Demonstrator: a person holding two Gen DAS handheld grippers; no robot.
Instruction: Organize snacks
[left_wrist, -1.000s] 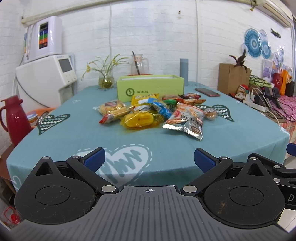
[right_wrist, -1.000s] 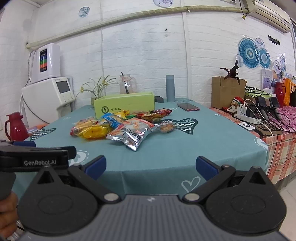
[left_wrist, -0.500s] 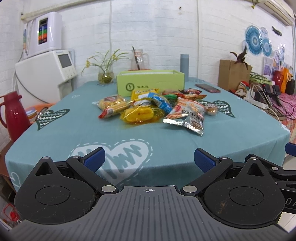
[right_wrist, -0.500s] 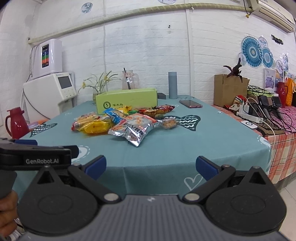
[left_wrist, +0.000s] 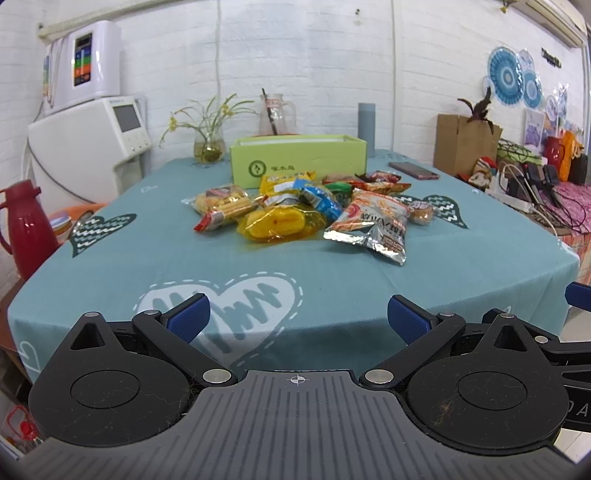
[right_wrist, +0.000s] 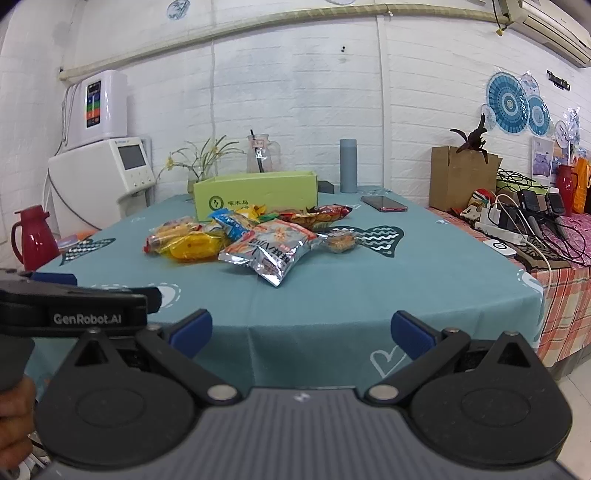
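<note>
A pile of snack packets lies mid-table on the teal cloth (left_wrist: 295, 266): a silver and red bag (left_wrist: 373, 225) (right_wrist: 273, 247), a yellow packet (left_wrist: 277, 223) (right_wrist: 192, 245), a blue one (left_wrist: 319, 199) and several more. Behind the pile stands an open light green box (left_wrist: 297, 162) (right_wrist: 255, 197). My left gripper (left_wrist: 297, 319) is open and empty, at the table's near edge, well short of the pile. My right gripper (right_wrist: 301, 328) is open and empty, also at the near edge. The left gripper's body shows at the left of the right wrist view (right_wrist: 74, 310).
A phone (right_wrist: 384, 204), a grey bottle (right_wrist: 348, 166), a glass jug (left_wrist: 275, 116) and a flower vase (left_wrist: 208, 147) stand at the table's back. A red thermos (left_wrist: 26, 229) and a white dispenser (left_wrist: 88, 155) are left. A side table with cables (right_wrist: 528, 229) is right.
Both grippers have risen a little and edged towards the table, so the snack pile looks slightly nearer. Both stay open and empty. Nothing on the table has moved.
</note>
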